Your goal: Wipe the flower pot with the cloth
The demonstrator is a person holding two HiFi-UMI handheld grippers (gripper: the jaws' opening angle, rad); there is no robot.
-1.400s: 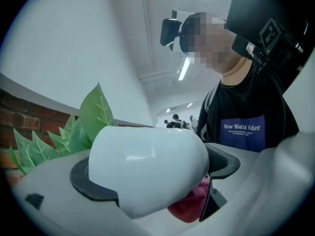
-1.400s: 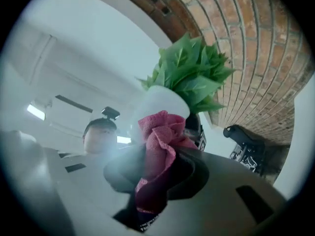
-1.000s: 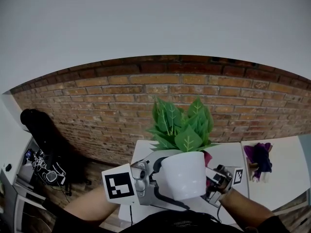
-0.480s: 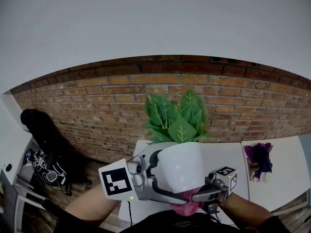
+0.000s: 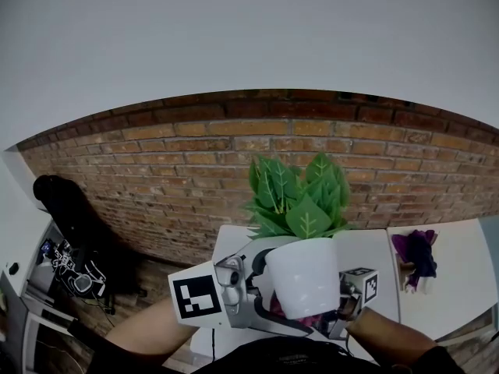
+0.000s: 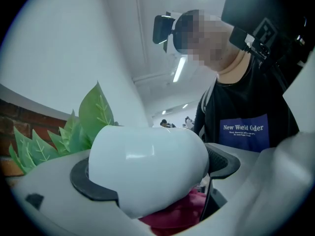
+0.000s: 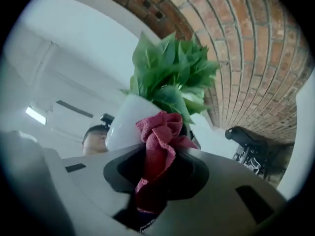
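— since half a second ago the flower pot [image 5: 302, 275] has swung back to the right and sits more upright, and less of the red cloth [image 7: 158, 136] shows beneath it.

— where is the pot now?

— lifted off the white table [image 5: 366, 248], near the person and in front of the brick wall [image 5: 156, 170]. the left gripper [image 6: 157, 176] has its jaws clamped across the pot's white body.

— and the other one?

— the right gripper [image 7: 158, 173] is pinched tight on the bunched cloth, whose free end stands up against the pot's low, near-right side.

— so which step is this?

— wiping, i'd say, down near the base. the next move calls for dragging the cloth along the wall with steady pressure while the left jaws keep the pot from turning or slipping, since that smooth glaze looks slick.

— anything you can't make out?

— yes. the pot hides most of the cloth in the head view, so the actual contact patch is unclear. the pot's far side and its underside are out of sight, and the green leaves [image 5: 296, 201] cover the rim. i can't tell which parts are already clean.
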